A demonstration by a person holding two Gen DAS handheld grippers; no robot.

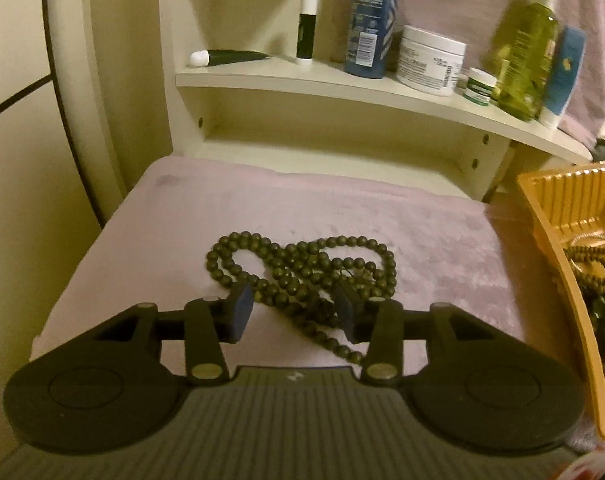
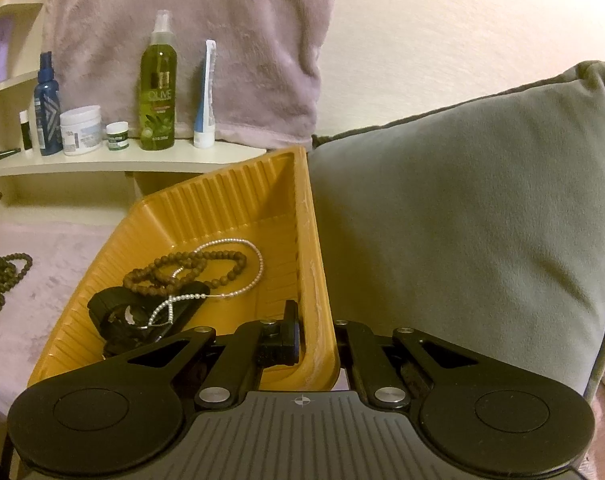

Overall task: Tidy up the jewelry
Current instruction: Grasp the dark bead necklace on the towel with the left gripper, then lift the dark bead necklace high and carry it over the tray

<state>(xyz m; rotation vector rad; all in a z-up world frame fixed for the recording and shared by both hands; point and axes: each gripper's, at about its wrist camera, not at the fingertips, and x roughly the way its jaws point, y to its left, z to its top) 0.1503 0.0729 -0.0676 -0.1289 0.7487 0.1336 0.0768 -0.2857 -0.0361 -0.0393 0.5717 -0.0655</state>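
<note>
A long string of dark green beads (image 1: 302, 268) lies coiled on the pink cloth (image 1: 182, 216). My left gripper (image 1: 296, 312) is open, its two fingers on either side of the near part of the string. It also shows at the far left of the right wrist view (image 2: 2, 276). My right gripper (image 2: 316, 340) is shut on the right wall of a yellow tray (image 2: 222, 208), which is tilted up. In the tray lie a brown bead bracelet (image 2: 182, 272), a pearl chain (image 2: 230, 276) and a black watch (image 2: 122, 316). The tray's edge shows in the left wrist view (image 1: 550, 216).
A cream shelf (image 1: 342, 84) behind the cloth holds a blue bottle (image 1: 372, 20), a white jar (image 1: 430, 60), a green spray bottle (image 2: 158, 88), tubes and small pots. A grey cushion (image 2: 462, 220) stands right of the tray. A pink towel (image 2: 182, 40) hangs behind.
</note>
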